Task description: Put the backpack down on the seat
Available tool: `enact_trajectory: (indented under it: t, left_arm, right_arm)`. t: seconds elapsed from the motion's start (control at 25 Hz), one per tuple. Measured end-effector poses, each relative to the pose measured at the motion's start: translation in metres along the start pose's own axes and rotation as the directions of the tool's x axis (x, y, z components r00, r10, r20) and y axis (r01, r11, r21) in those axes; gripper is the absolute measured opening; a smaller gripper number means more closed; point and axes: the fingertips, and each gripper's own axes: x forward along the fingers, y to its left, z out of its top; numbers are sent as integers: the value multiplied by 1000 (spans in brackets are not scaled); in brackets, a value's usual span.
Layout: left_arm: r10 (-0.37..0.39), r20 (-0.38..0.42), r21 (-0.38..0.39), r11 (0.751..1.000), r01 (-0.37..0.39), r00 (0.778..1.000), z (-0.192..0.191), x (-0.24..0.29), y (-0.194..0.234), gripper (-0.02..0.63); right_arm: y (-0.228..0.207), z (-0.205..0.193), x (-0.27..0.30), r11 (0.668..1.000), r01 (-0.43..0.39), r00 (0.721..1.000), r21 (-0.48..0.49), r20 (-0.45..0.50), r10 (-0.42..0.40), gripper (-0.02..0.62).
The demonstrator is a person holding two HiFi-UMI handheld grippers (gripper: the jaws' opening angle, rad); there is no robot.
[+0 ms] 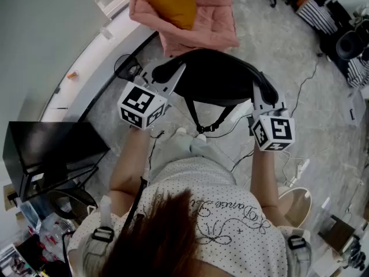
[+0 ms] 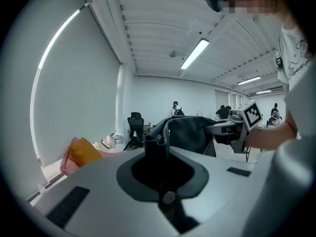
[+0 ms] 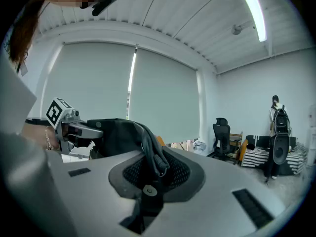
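Where the left claw (image 2: 158, 149) came to its tips, its two jaws were squeezed together on a fold of black strap at one end of the backpack (image 1: 216, 77). The right claw (image 3: 150, 157) was clamped the same way on the other end, pinching a dark corded edge with black mesh padding behind it. Between the two claws the one backpack hung in the air, spread wide, over the floor (image 1: 277, 56) in front of the person. A thin strap with a buckle (image 1: 209, 126) dangled beneath it.

Each claw carried one white cube with black square markers, two cubes in all: the left cube (image 1: 141, 105) and the right cube (image 1: 274, 130). These patterns were the only clear print. A line of cursive writing ran across the person's dotted shirt (image 1: 230, 212), too curly to read.

Beyond the backpack lay one pink seat (image 1: 213, 22) with one orange cushion (image 1: 170, 2) on it. The backpack was on the near side of that seat, not resting on it. A black office chair (image 3: 220, 132) stood far off by the wall.
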Motion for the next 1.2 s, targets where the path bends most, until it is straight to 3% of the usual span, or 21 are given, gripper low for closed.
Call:
enact_trajectory:
  t: [0.76, 1.2]
  left_arm:
    - [-46, 53, 17, 999, 46, 998, 10, -28, 47, 18]
    - [-56, 35, 23, 998, 56, 998, 6, -8, 70, 18]
  right_arm:
    - [44, 25, 23, 998, 68, 997, 11, 31, -68, 60]
    - [33, 19, 53, 997, 74, 997, 35, 5, -74, 60]
